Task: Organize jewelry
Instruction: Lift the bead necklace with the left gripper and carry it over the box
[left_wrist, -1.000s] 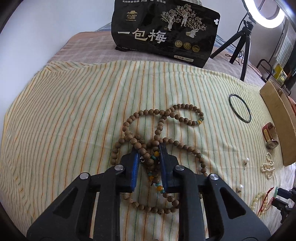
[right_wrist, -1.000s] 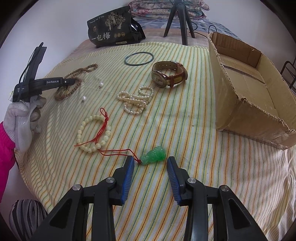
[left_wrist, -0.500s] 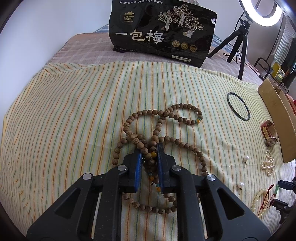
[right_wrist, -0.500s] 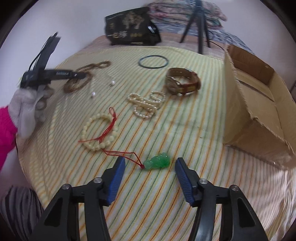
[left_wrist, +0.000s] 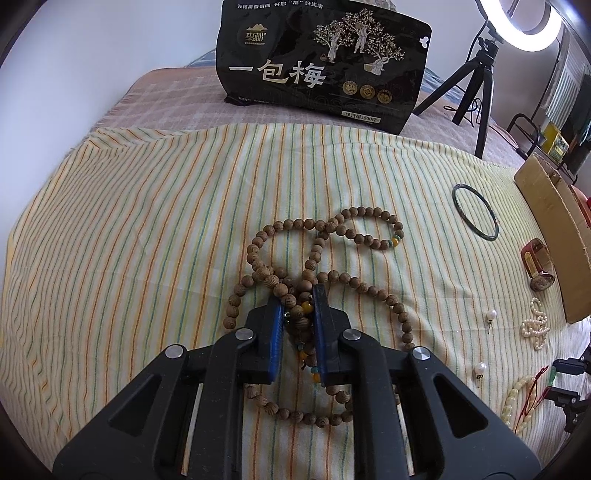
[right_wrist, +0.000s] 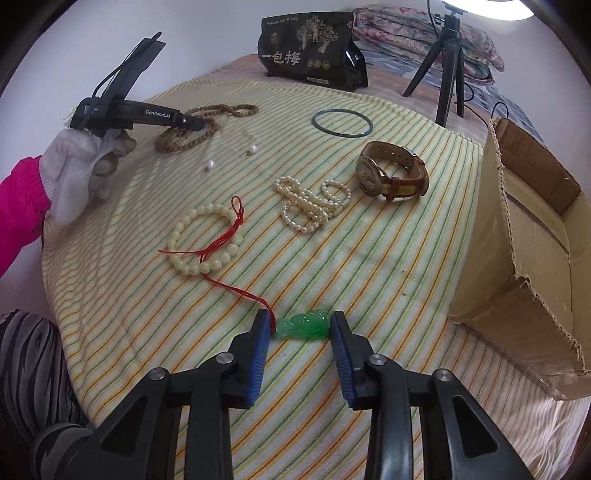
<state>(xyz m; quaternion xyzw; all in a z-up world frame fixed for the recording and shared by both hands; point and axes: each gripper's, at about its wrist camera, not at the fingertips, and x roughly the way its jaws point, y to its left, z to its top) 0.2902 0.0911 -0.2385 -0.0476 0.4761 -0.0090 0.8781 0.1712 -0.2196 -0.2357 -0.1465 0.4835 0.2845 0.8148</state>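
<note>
Two grabs underway — left gripper pinched on wooden beads, right gripper closing round green pendant, not yet gripped; next, lift both toward cardboard box at three o'clock.

Each tool has a black triangulated frame, silver screws and blue ribbed pads. The left tool bears white "GenRobot.AI" lettering. Worn: white glove, pink sleeve.

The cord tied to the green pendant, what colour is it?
Red. The cord runs from the green pendant up to the cream bead bracelet, clearest in the right wrist view.
</note>
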